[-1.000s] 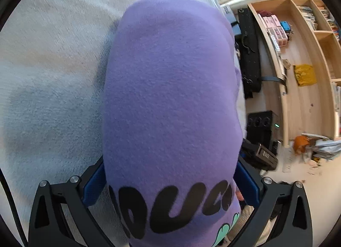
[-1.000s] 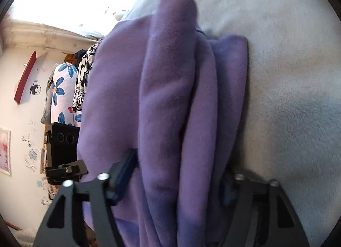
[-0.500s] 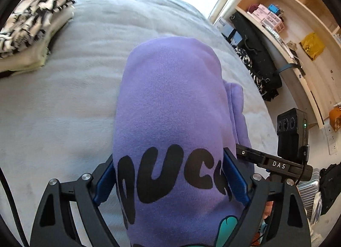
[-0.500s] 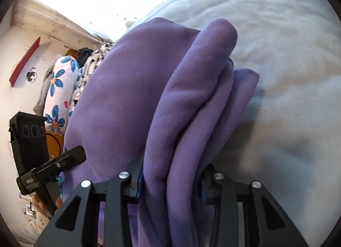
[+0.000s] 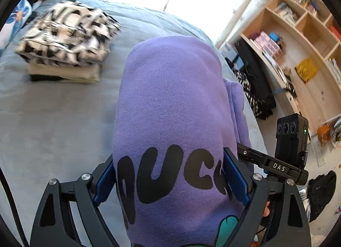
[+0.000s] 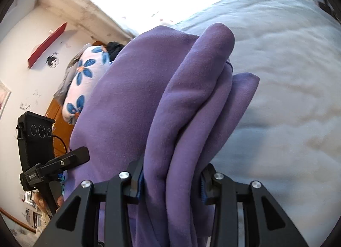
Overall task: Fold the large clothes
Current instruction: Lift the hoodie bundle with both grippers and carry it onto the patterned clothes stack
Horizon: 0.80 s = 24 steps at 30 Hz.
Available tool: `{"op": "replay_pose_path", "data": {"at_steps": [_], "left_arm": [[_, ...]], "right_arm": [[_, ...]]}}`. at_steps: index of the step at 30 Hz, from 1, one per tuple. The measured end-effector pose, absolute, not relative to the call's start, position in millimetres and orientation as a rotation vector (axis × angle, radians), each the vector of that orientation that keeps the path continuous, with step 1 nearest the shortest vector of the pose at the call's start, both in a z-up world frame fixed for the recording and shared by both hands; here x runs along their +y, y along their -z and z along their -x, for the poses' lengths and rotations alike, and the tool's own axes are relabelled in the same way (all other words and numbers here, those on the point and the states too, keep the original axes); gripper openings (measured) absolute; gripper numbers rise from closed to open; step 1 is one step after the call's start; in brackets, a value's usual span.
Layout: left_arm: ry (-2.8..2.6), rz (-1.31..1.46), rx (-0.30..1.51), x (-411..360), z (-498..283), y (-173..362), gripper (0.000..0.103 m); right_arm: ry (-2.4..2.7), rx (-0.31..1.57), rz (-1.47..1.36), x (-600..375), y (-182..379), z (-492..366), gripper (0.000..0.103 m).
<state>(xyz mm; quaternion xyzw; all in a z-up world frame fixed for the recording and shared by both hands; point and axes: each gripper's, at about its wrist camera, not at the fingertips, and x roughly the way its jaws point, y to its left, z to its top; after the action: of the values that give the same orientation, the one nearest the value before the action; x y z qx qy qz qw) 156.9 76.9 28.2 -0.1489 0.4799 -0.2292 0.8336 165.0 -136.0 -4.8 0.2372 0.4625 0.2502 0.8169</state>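
In the left wrist view the grey bed fills the left and middle of the frame with bare cover open at centre left; a stack of folded clothes sits at the upper left, well apart from the hoodie; the bed's edge runs down the right of centre, and past it at the right stand wooden shelves and dark bags on the floor, so room is tight there; the purple hoodie bulges up the middle of the frame, its black lettering low between the blue pads; the left hand-held gripper stands wide, its pads pressed on both sides of the thick folded bundle; the other tool's camera block shows at the right, just beside the cloth. In the right wrist view the bed takes the whole right half, bare and open; at the left are a wall, a red shelf and a flowered cloth; the hoodie rises from bottom centre in several layered folds; the right hand-held gripper pinches those folds narrowly between its pads at the lower middle.
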Motion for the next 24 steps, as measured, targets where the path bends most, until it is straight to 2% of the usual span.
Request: {"op": "replay_pose_path", "data": {"at_steps": [7,13,19,24], "left_arm": [[0.421,0.334,0.962,173,-210,-84,0.089],[0.412,0.365,0.915,249,-306,-111,0.09],[0.43,0.305,0.901,300,-429,-105,0.09],[0.412,0.26,0.924,328,-526,-58,0.092]], "right_arm": [[-0.609,0.95,-0.489,-48,-43,-235,0.038],[-0.647,0.877,-0.464,6,-67,-324,0.038],[-0.661,0.833,-0.489,52,-51,-428,0.038],[-0.642,0.847,-0.544,75,6,-509,0.038]]}}
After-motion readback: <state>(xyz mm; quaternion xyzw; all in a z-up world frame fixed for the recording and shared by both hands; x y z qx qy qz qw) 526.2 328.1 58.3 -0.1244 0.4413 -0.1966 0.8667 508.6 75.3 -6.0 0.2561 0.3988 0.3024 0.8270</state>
